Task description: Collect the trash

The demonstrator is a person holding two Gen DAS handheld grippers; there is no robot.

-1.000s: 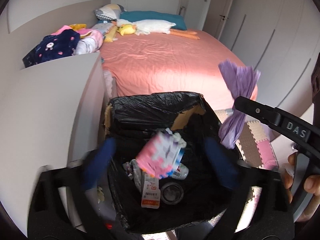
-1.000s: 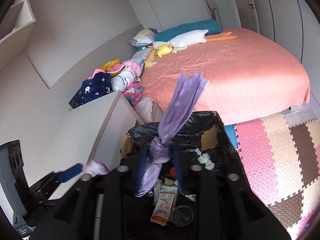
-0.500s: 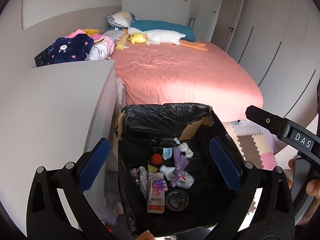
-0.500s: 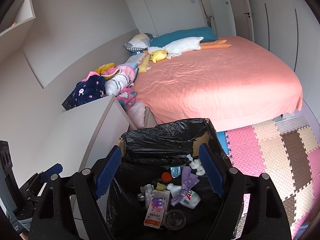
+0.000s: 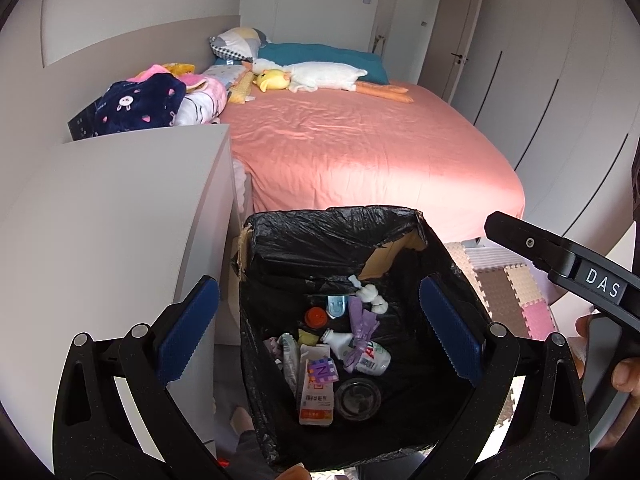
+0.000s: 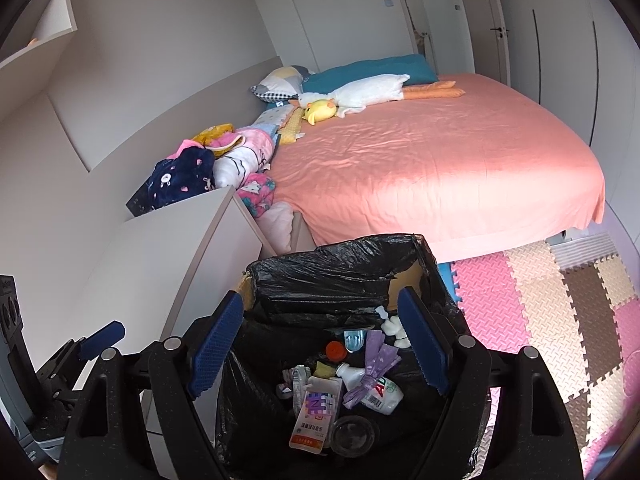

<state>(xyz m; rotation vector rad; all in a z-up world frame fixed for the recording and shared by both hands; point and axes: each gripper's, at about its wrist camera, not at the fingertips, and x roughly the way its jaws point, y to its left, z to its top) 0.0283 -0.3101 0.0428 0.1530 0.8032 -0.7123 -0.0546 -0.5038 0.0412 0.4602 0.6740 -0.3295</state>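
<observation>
Both tongs (image 5: 316, 336) (image 6: 320, 344) apart, empty; right just released purple bag (image 6: 374, 368) into bin (image 6: 332, 272)

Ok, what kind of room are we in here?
A bedroom, most likely a child's: a big bed with a pink sheet, plush toys by the pillows, and foam puzzle mats on the floor. A bag-lined trash bin stands beside the bed.

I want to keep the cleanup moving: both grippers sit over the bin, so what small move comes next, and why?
Probably lift both away from the bin. The left gripper and right gripper are open and empty, and the purple bag already lies inside among the bottles.
</observation>
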